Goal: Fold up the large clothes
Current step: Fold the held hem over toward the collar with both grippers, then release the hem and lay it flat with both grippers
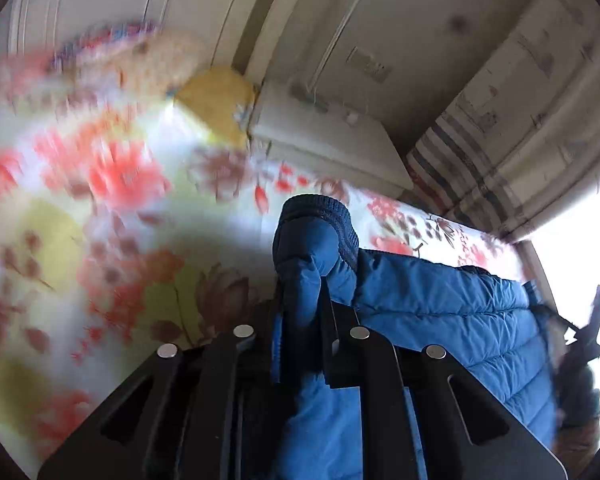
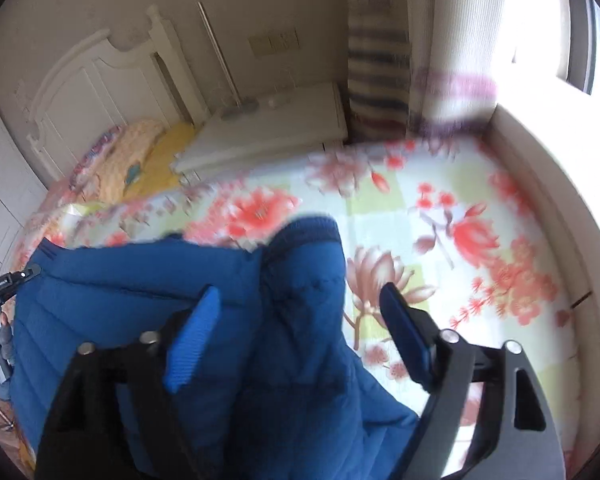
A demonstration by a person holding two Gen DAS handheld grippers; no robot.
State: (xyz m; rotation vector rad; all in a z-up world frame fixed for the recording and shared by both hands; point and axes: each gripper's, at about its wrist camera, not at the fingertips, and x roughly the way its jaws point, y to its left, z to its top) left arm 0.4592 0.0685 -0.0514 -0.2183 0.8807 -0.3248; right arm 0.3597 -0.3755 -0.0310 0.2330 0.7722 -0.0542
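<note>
A blue quilted jacket (image 1: 440, 312) lies on the floral bed sheet (image 1: 100, 208). My left gripper (image 1: 304, 296) is shut on one of its sleeves, and the ribbed dark cuff (image 1: 320, 216) sticks out above the fingertips. In the right wrist view the jacket (image 2: 112, 292) spreads to the left. Its other sleeve (image 2: 304, 280) lies between the jaws of my right gripper (image 2: 300, 316), which stand wide apart. The blue pads (image 2: 196, 328) do not press on the cloth. The left gripper's tip (image 2: 4, 284) shows at the far left edge.
The floral sheet (image 2: 440, 220) covers the whole bed. A white headboard (image 2: 100, 92) and yellow pillows (image 2: 148, 152) are at the far end, beside a white nightstand (image 2: 268, 132). A striped curtain (image 2: 380, 76) and a bright window (image 2: 540, 20) stand on the right.
</note>
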